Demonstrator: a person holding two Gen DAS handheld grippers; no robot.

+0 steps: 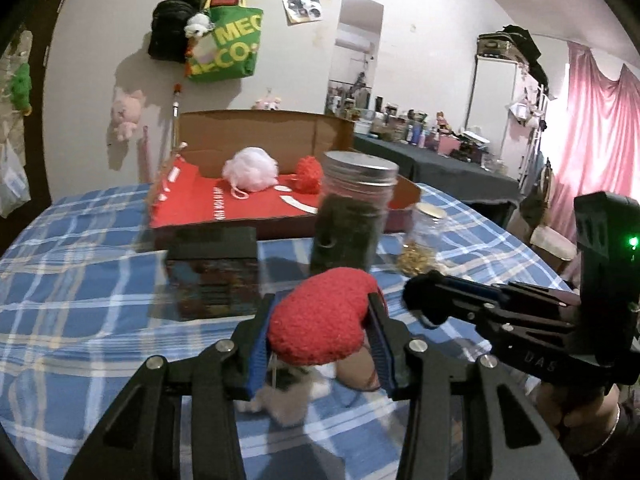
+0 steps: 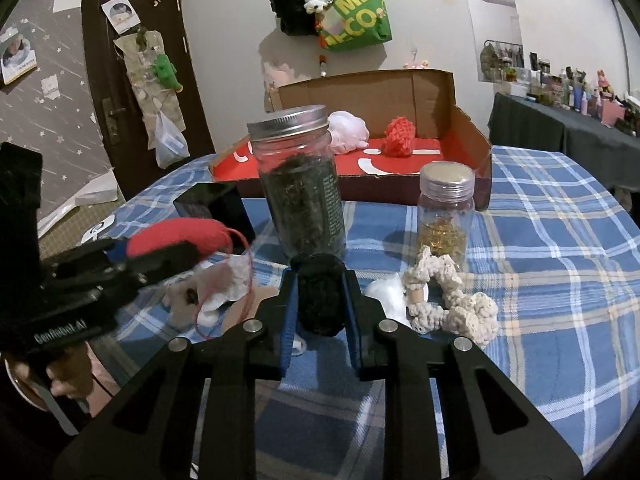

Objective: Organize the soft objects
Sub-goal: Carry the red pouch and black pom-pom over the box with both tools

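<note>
The left gripper [image 1: 320, 332] clenches a red plush heart [image 1: 320, 316]; the right gripper [image 2: 318, 300] grips a black woolly ball [image 2: 320, 294]. The cardboard box [image 2: 432, 92] waits at twelve o'clock behind the tall jar [image 2: 300, 176]. A cord, seemingly the heart's, trails to the small toy [image 2: 208, 296] below and could snag, or a hand could topple the jar.

Fuzzy red plush heart [image 1: 320, 320]; rough black knit ball [image 2: 322, 300]; glossy glass jar [image 2: 302, 184], metal lid; checked cloth tablecloth [image 2: 540, 260].

White wall [image 1: 420, 40], dark brown door [image 2: 136, 92], pink curtain [image 1: 596, 120]; blue plaid tablecloth [image 2: 560, 280]; cluttered side table [image 1: 440, 164].
</note>
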